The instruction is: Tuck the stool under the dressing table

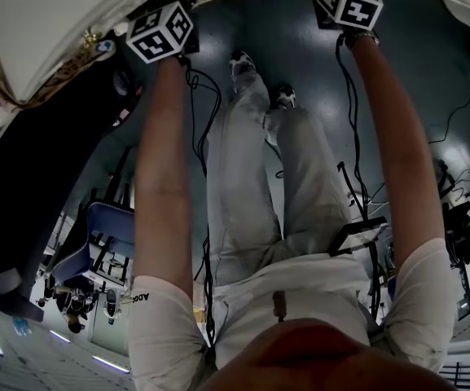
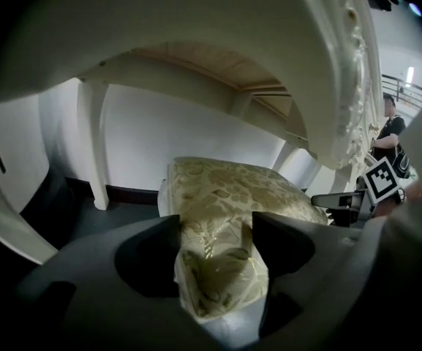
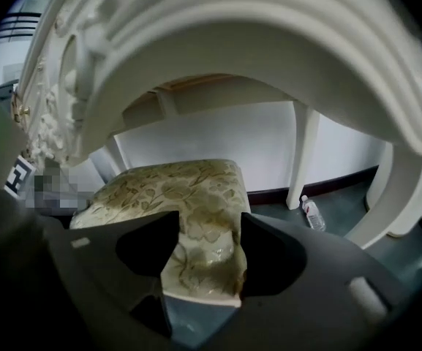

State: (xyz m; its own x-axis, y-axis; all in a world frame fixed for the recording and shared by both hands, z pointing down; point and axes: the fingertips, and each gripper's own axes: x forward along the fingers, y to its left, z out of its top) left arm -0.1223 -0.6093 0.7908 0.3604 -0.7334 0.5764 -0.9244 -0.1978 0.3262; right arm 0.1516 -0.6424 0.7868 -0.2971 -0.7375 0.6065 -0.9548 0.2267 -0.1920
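**Stool under the table, both grippers on the seat edge**

Step in hand, as judged: end of the push-in. The stool (image 2: pixel 232 189) stands on the dark floor (image 2: pixel 115 214) beneath the arch of the dressing table (image 2: pixel 328 72), between its legs; most of the floral seat lies under the table top, with the near edge towards the person.

Left gripper (image 2: pixel 216 225): jaws wide but clamped on the near corner of the cushion, and the fabric looks pinched between them. Right gripper (image 3: pixel 209 225): jaws likewise wide and closed on the near seat edge, which the cushion fills from pad to pad.

Next move, as judged: check whether the near edge clears the table's front; if so, part both jaws and draw back level; if not, give a short straight push with both hands together so the stool does not skew.

Count: one stool; one table; two grippers; one plastic bottle (image 3: pixel 312 215) on the floor beside a table leg; one bystander (image 2: pixel 388 134) beyond the table.
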